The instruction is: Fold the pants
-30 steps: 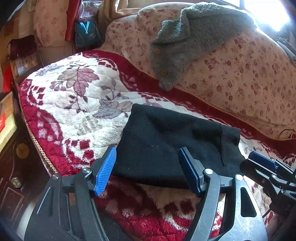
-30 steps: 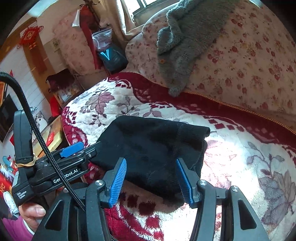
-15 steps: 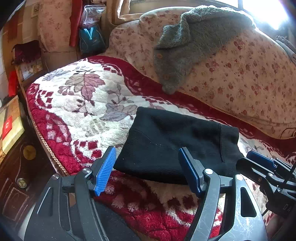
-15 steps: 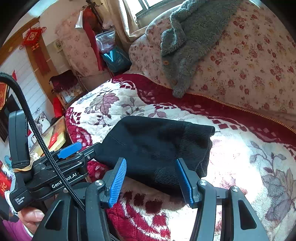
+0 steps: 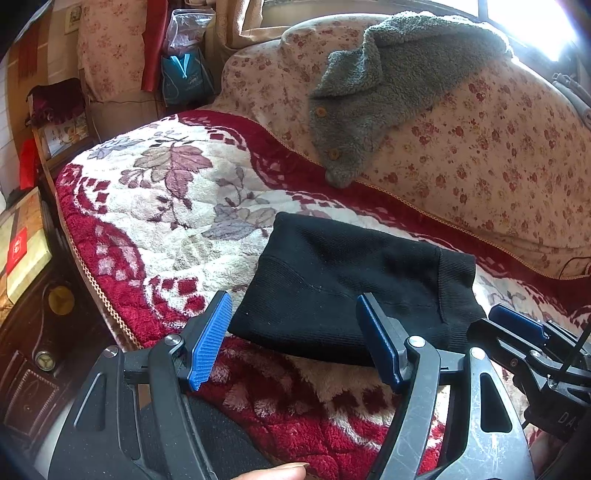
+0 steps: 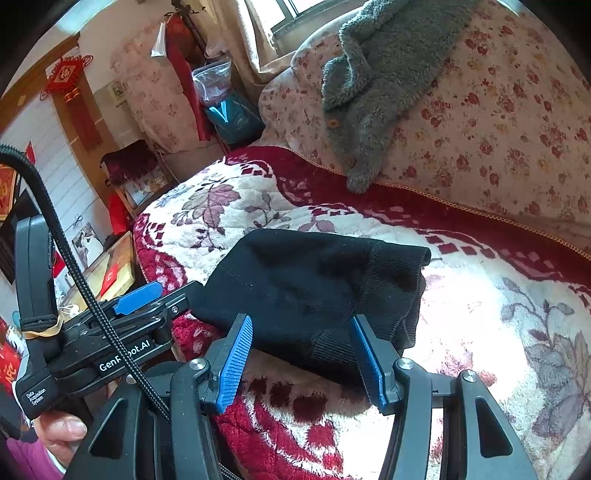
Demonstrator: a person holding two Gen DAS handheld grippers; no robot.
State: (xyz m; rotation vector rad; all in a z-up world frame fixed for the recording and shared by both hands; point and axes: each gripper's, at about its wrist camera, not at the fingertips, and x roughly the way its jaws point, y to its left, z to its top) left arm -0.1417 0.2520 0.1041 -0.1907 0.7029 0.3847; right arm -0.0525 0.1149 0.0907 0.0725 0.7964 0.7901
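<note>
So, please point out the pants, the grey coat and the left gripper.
pants [image 5: 343, 288], left wrist view, middle of the folded cloth
grey coat [image 5: 388, 85], left wrist view, its fleece body
left gripper [image 5: 293, 341], left wrist view, midway between its fingertips

Floral sofa back [image 5: 480, 147], red-and-cream blanket [image 5: 166, 206] — bright window [image 5: 532, 22] behind.

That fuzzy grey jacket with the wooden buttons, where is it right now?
The fuzzy grey jacket hangs over the flowered sofa back, upper right in both views, its lowest tip touching the red blanket, behind and apart from the black pants.
</note>
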